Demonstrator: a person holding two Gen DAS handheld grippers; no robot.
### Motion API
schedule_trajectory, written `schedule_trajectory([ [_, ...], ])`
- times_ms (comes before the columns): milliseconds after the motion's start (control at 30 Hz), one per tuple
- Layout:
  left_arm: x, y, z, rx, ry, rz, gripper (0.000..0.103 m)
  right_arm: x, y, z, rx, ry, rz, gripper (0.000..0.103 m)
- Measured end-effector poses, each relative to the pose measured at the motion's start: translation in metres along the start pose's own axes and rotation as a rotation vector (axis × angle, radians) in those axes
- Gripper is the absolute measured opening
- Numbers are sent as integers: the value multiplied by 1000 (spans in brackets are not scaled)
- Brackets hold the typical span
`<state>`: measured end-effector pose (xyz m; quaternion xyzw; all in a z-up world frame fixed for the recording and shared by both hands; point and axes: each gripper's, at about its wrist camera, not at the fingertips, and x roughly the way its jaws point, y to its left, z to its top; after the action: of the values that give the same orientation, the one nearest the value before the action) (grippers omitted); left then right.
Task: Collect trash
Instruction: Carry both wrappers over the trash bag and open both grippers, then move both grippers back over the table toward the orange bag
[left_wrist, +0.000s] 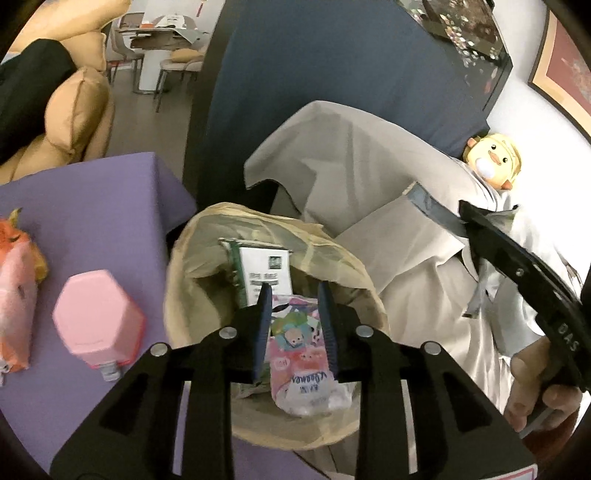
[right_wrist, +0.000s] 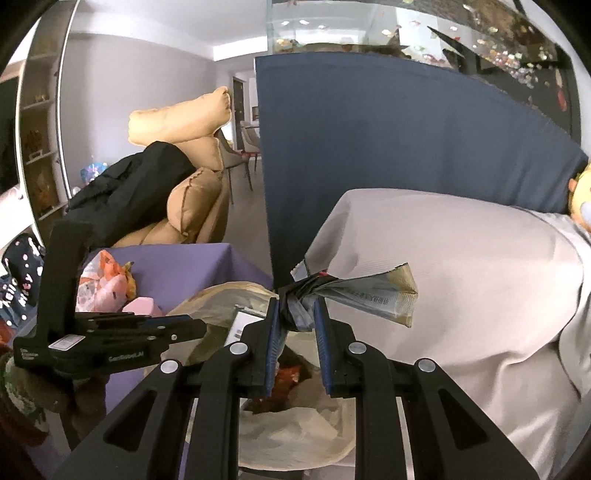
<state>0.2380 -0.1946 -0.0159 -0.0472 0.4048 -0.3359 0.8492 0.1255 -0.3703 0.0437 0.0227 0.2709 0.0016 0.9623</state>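
Left tongs (left_wrist: 295, 291) gape over the bin bag (left_wrist: 192, 236) (2 packets inside); right tongs (right_wrist: 295, 306) pinch a wrapper (right_wrist: 369, 299).

two tools (left_wrist: 295, 295), one bin (left_wrist: 177, 288), three wrappers (left_wrist: 306, 354)

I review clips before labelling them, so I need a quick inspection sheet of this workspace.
Surface: purple-covered table; grey cloth beside it.
Job's things: lined trash bin holds a pink wrapper and a white box.
Clutter: pink bottle and orange-pink packet on the table.
Grippers: left gripper open over the bin, empty; right gripper shut on a crumpled grey wrapper.
Cables: nothing seen.
Surroundings: tan sofa, blue panel, yellow duck toy.
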Motion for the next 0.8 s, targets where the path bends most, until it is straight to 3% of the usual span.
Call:
schedule_trajectory([
  [267, -62, 30, -29, 21, -51, 110, 36, 22, 28, -6, -22, 49, 86, 19],
  [500, -100, 74, -61, -92, -39, 190, 37, 51, 50, -16, -10, 131, 150, 19],
  [800, -115, 89, -70, -143, -53, 190, 37, 77, 46, -33, 47, 203, 155, 19],
])
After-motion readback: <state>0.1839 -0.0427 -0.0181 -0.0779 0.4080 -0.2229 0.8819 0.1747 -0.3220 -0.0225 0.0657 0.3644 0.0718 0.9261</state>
